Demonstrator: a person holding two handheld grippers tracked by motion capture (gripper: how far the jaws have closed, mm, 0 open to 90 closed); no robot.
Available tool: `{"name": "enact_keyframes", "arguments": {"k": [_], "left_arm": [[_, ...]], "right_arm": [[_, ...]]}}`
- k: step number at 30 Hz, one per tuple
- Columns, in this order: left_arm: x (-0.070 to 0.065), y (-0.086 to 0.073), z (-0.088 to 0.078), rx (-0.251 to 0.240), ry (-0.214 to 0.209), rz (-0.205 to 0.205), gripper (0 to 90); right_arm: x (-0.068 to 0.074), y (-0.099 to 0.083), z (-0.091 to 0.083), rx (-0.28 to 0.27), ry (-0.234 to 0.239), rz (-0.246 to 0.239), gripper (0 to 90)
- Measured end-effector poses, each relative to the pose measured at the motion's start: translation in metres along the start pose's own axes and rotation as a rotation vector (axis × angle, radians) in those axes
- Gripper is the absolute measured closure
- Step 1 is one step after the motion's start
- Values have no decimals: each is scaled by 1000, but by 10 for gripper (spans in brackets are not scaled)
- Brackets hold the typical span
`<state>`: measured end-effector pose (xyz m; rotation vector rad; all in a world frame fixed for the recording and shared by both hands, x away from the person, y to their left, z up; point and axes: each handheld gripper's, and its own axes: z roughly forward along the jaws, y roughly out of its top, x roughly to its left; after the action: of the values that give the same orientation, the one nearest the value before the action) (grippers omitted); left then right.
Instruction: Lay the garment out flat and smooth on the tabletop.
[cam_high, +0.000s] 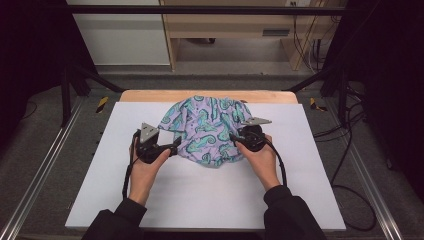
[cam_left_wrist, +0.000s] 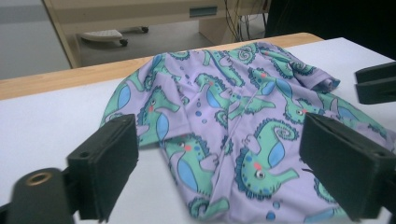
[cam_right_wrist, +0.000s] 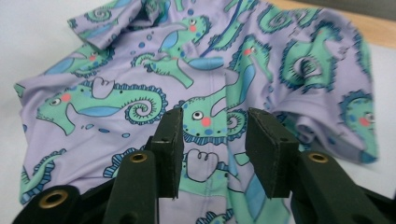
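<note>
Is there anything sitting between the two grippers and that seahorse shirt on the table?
Nothing visible. The shirt lies crumpled on the white board with bare board around it. The left gripper is at its left edge with jaws wide open; the right gripper is over its right side with cloth showing between its open jaws.

Even overhead light brightens the table against dark edges; near parts of close views blur softly.

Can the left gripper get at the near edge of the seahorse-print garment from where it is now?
Probably yes. The left gripper sits at the garment's left edge with jaws wide open, and in the left gripper view purple fabric lies straight ahead between them. Nothing stands in between on the white board.
</note>
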<state>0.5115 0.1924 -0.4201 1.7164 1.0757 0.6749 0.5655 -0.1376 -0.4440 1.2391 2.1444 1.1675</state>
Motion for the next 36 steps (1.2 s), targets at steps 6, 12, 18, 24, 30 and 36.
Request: {"name": "enact_keyframes", "arguments": {"k": [6, 12, 18, 24, 30, 36], "left_arm": [[3, -21, -16, 9, -10, -5, 59], [4, -37, -36, -2, -24, -14, 65], [11, -42, -44, -10, -31, -28, 87], [16, -43, -54, -18, -31, -46, 99], [20, -43, -62, -26, 7, -52, 120], [21, -46, -65, -16, 22, -31, 120]], "right_arm": [[0, -7, 22, 44, 9, 32, 584], [-6, -14, 39, 63, 34, 95, 578], [-2, -16, 45, 77, 55, 63, 736], [3, -12, 44, 76, 56, 7, 866], [16, -5, 29, 49, 62, -44, 880], [56, -1, 13, 24, 158, -141, 881]]}}
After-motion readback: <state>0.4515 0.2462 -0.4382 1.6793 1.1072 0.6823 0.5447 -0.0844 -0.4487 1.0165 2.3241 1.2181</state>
